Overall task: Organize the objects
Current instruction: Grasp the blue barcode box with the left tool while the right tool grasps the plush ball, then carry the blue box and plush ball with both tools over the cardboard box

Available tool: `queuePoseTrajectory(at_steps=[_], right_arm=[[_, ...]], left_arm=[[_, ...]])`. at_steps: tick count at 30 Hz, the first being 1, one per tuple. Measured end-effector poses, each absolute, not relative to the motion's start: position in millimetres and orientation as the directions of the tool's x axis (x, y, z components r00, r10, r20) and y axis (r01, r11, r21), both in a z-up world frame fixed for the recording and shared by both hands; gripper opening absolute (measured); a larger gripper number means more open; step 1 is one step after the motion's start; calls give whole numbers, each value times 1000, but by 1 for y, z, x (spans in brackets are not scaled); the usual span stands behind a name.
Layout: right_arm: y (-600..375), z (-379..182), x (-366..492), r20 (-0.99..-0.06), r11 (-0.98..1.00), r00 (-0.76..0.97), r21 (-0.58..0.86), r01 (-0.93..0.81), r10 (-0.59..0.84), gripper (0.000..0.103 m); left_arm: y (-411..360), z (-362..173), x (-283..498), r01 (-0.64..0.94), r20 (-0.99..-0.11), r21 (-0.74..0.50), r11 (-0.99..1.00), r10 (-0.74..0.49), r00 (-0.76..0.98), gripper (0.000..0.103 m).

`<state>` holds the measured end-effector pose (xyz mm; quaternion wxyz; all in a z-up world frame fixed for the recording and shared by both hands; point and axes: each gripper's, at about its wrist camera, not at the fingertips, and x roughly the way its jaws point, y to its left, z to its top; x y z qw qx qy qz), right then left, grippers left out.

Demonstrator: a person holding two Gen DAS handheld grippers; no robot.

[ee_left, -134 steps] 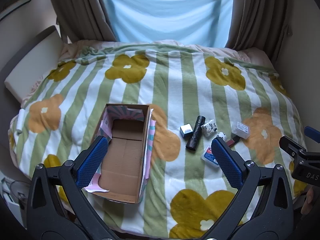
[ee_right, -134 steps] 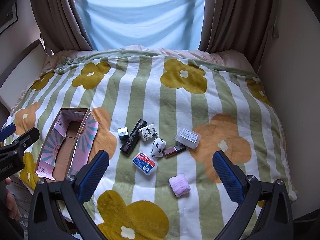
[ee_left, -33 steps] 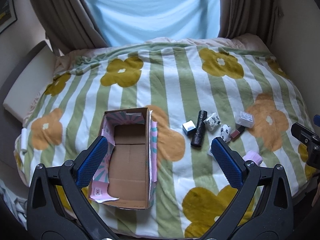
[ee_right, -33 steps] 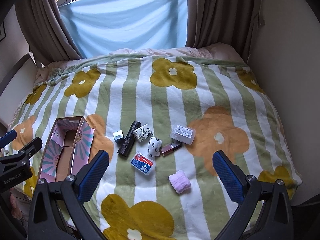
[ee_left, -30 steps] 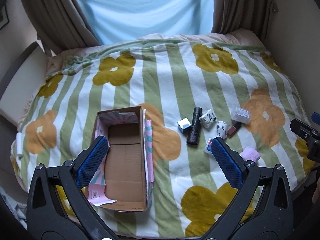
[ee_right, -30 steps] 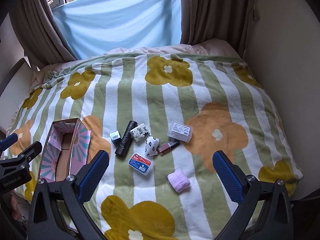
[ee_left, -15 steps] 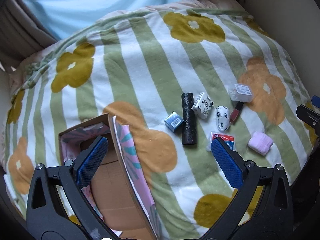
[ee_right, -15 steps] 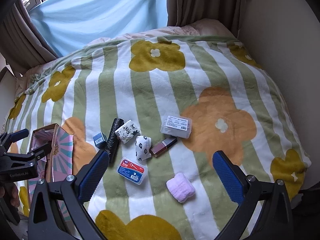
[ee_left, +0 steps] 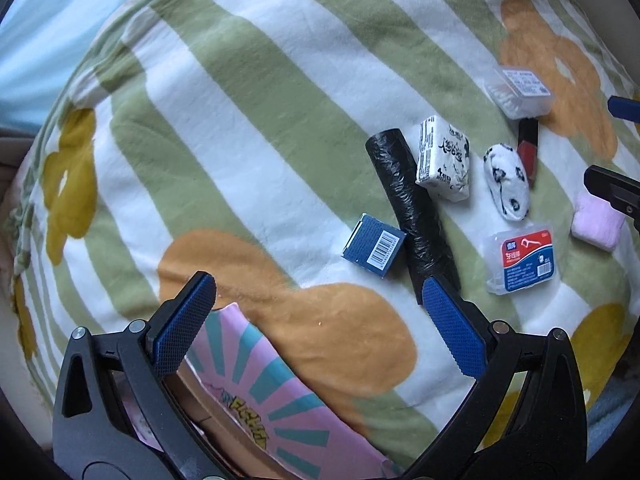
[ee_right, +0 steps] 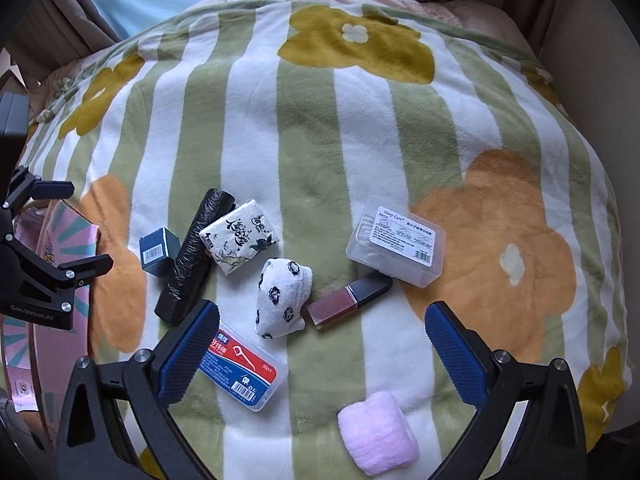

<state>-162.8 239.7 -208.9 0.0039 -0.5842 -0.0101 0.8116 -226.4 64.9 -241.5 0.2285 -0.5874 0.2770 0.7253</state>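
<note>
Meanwhile both claws gape empty, left claw (ee_left: pixel 316 300) above the box flap (ee_left: pixel 256 392), right claw (ee_right: pixel 322 322) over the clutter.

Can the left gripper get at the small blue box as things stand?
Probably yes. The left gripper is open and empty, with bare blanket between it and the small blue box. The black roll touches the box's right side and may crowd one finger.

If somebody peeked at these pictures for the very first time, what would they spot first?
Probably the big flower blanket with green stripes, covering the whole bed. Next, the little pile of things in its middle: a black roll, a spotted sock, a red and blue box and a fluffy pink square nearest the camera. The open blue-tipped right gripper hangs just above them.
</note>
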Motion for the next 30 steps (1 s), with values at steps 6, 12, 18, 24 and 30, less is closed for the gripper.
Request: queuePoseTrajectory(at_steps=[6,12,18,24,30], right_arm=[[230,-249,-182,-972,-996,-233,-25,82,5,95],[223,-281,-189,-986,-991,-168,-18,132,-4,81],[222,-296,-186,-991,-988,-134,8,154,-29,61],[215,-296,-178,-991,-984,-118,44,171,-65,38],[218,-289,-166,-989,-989,-128,58,135,-76,36]], left_arm=[[80,-278,-236,-733,-990,122,-669,-23,-143,98],[88,-308,-243,-762,-997,81,-643,-40,-72,84],[90,-330,-243,-764,-999,-12,-645,-21,34,58],[88,-333,-238,-756,-998,-55,-653,10,63,39],[80,-327,-239,-726,-997,-71,-684,39,61,38]])
